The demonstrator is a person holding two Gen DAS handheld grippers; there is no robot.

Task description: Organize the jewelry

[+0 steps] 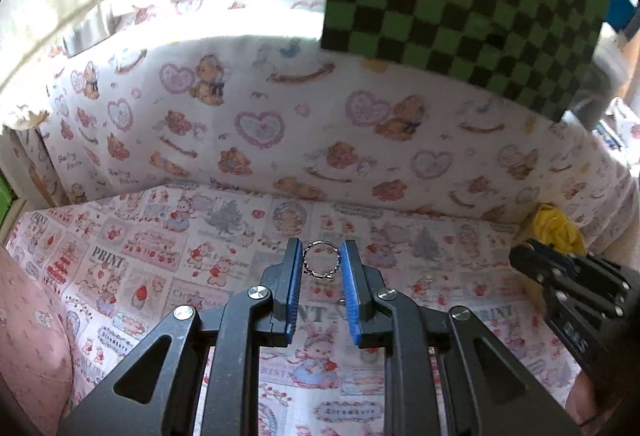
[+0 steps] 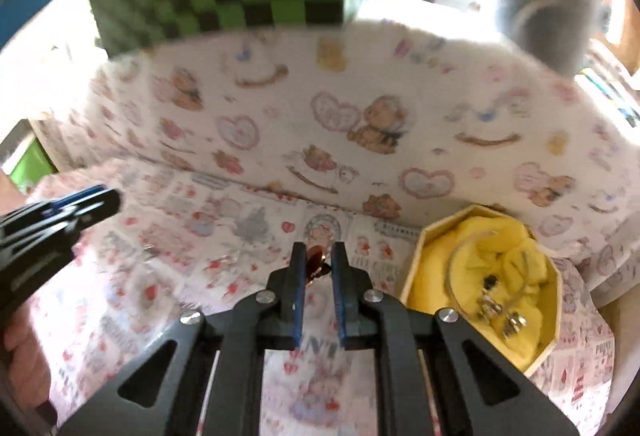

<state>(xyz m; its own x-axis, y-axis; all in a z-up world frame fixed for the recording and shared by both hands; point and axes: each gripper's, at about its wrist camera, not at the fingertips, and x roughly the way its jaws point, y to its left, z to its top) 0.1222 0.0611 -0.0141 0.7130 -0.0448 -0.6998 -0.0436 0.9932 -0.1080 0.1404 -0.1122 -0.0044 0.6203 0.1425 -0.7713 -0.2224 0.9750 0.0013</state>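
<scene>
From your left wrist camera, your left gripper holds a thin silver ring upright between its blue pads, jaws narrow, above the printed cloth. Your right gripper enters at the right edge, in front of the box's yellow lining.

From your right wrist camera, your right gripper pinches a small reddish-gold piece between narrow jaws. The octagonal box, yellow-lined, sits just right of it on the cloth and holds a clear bangle and small metal pieces. Your left gripper shows at the left edge.
</scene>
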